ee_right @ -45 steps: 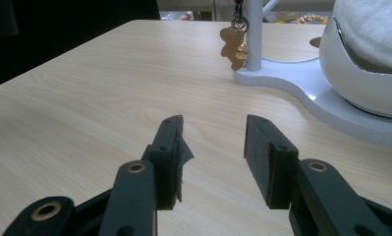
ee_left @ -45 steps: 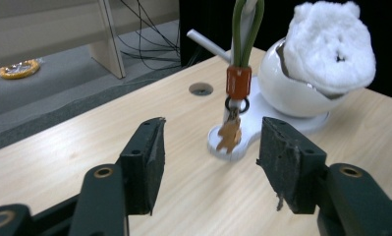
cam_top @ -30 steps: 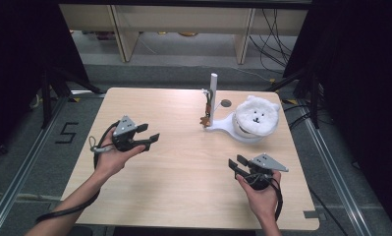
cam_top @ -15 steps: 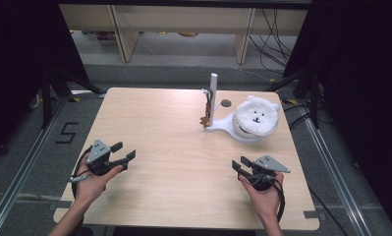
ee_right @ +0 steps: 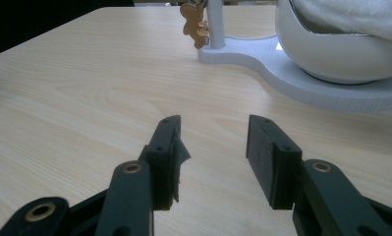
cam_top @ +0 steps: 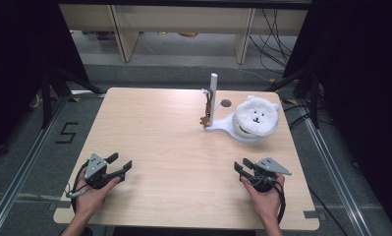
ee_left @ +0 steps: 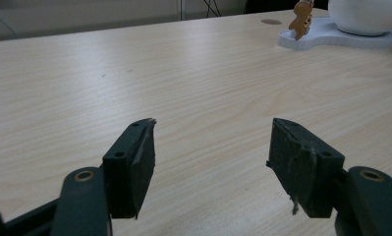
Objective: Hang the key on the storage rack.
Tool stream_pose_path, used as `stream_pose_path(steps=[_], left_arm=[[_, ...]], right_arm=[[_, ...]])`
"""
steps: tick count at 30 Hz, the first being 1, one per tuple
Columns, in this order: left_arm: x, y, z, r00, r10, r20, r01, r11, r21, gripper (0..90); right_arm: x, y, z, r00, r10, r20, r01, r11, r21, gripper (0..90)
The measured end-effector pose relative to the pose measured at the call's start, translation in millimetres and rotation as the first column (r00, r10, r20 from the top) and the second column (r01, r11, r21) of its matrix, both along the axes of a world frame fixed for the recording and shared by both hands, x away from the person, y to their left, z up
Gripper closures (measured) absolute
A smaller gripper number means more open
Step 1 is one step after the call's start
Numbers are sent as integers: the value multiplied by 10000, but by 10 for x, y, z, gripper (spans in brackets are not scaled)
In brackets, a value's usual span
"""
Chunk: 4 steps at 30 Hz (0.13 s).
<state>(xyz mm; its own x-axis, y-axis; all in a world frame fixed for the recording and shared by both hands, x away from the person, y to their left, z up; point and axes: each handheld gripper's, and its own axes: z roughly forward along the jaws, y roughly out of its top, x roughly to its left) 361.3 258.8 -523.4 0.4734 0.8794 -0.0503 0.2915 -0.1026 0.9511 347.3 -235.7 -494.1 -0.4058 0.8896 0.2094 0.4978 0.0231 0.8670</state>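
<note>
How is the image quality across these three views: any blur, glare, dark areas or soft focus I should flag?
High view: pale wooden table evenly lit and sharp, surroundings fall to near black. Left gripper view: black jaws sharp, white stand base at the far edge soft, a mild sheen on the wood. Right gripper view: white bowl bright, nearly washed out, small brown figure charm slightly soft.

**Surroundings: worktop and floor area**

The worktop is a light wood-grain panel with rounded corners. A small dark round hole sits near its far edge. A grey floor surrounds it; the figure "5" is marked in black at the left. Metal rails run along the floor on both sides. Beyond the far edge stand pale shelf uprights, with loose black cables at the right. Black drapes flank the area.
</note>
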Motion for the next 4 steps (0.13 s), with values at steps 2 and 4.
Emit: stream_pose_path(steps=[2, 4], left_arm=[[-6, -5, 0, 10000, 30, 52, -31, 10000, 67, 331], [-14, -8, 4, 10000, 67, 55, -68, 9998, 180, 327]], right_arm=[[16, -8, -27, 9995, 156, 275, -156, 9999, -18, 573], [35, -32, -53, 9984, 252, 515, -241, 9995, -227, 570]])
